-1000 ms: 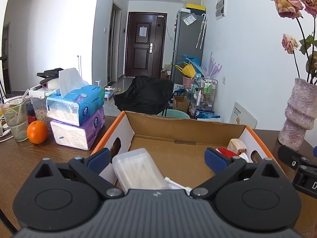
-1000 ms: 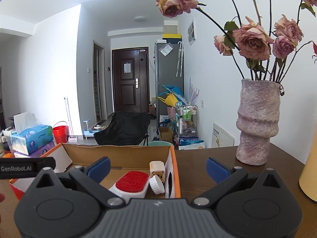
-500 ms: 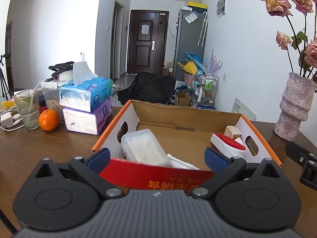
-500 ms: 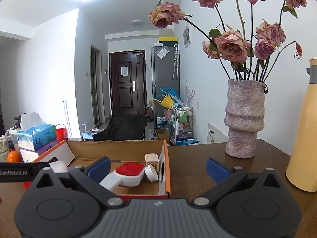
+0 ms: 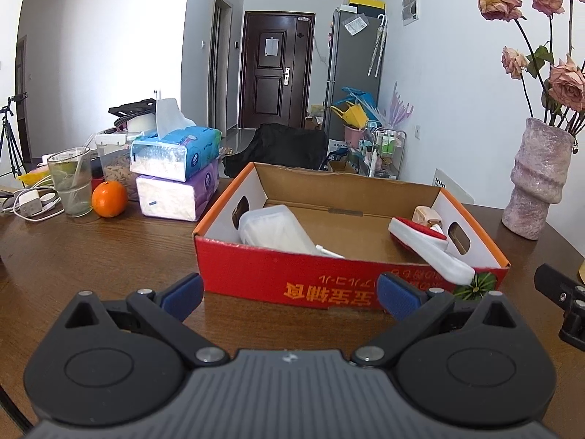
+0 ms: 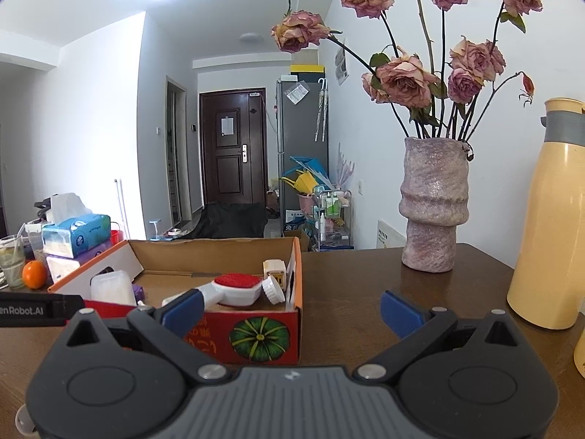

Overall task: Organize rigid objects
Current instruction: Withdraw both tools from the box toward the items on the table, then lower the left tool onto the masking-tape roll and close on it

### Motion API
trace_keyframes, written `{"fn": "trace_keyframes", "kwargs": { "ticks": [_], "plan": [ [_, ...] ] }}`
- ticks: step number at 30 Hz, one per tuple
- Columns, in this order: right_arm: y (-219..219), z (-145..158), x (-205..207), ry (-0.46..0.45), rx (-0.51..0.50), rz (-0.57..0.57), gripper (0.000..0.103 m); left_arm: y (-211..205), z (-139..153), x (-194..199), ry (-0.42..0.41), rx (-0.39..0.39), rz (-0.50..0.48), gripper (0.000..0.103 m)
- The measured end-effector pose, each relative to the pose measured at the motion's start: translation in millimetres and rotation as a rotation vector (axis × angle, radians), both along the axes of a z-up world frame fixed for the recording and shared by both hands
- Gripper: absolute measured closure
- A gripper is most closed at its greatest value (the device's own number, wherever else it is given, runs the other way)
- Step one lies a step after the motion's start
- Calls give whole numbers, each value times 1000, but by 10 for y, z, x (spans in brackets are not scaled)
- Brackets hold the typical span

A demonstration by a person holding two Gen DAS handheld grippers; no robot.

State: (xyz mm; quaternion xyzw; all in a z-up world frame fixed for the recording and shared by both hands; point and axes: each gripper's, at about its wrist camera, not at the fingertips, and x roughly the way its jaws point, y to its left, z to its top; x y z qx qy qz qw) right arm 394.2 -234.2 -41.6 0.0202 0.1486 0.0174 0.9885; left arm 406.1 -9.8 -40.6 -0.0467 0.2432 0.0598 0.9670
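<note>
Red-and-orange cardboard box (image 5: 340,285) looks packed, so both spread, empty claws, left claw (image 5: 290,294) and right claw (image 6: 290,309), should retreat level, clearing its front wall.

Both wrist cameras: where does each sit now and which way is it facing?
Left wrist: behind the open left gripper, low over the table, facing the cardboard box head-on.
Right wrist: behind the open right gripper, facing the box's right end, the vase and the yellow flask.
Shared: box, red brush, vase, tissue packs.
</note>
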Motion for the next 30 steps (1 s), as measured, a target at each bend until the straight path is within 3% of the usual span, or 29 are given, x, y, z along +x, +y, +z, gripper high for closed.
{"fn": "trace_keyframes", "kwargs": {
  "ticks": [23, 30],
  "plan": [
    [-85, -265, -599, 71, 9, 2, 0, -51, -304, -561, 109, 34, -38, 0],
    [-77, -368, -711, 101, 6, 0, 0, -33, -428, -602, 178, 25, -47, 0]
  ]
}}
